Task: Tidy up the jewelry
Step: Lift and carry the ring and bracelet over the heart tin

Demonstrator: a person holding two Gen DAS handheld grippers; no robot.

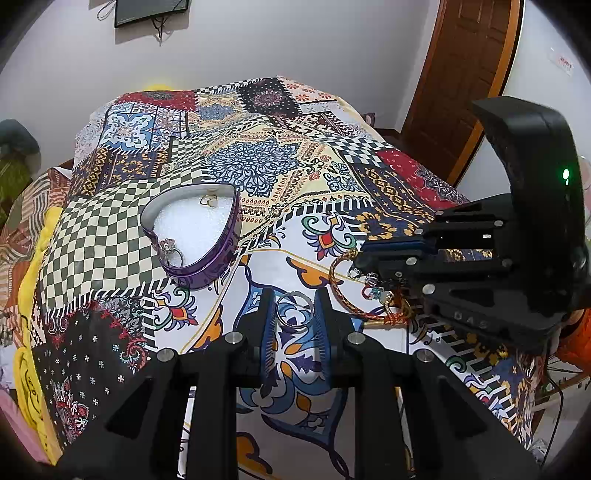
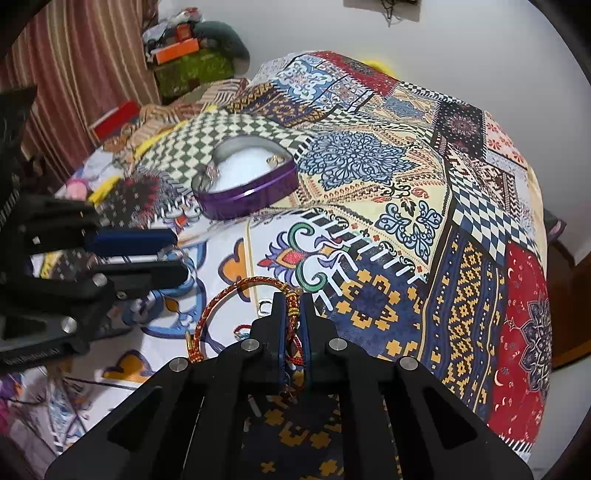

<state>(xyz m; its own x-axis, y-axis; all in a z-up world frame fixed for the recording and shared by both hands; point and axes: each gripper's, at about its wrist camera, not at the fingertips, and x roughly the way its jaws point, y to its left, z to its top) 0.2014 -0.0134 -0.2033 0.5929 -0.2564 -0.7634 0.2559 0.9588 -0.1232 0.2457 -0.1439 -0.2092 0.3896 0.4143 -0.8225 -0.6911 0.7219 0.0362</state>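
A purple heart-shaped tin (image 1: 207, 269) with white padding sits on the patterned bedspread; a ring with a stone (image 1: 170, 251) and small earrings (image 1: 208, 200) lie in it. It also shows in the right wrist view (image 2: 247, 201). My left gripper (image 1: 295, 314) is closed on a silver bangle (image 1: 295, 310) just above the cloth. My right gripper (image 2: 293, 306) is shut on a red-and-gold braided bracelet (image 2: 221, 295), which also shows in the left wrist view (image 1: 334, 273) with small charms (image 1: 373, 290) beside it.
The bed is covered by a patchwork bedspread (image 1: 266, 166). A wooden door (image 1: 461, 74) stands at the right. Curtains (image 2: 74, 74) and cluttered boxes (image 2: 177, 48) stand beyond the bed's far left side. A wall screen (image 1: 147, 11) hangs above.
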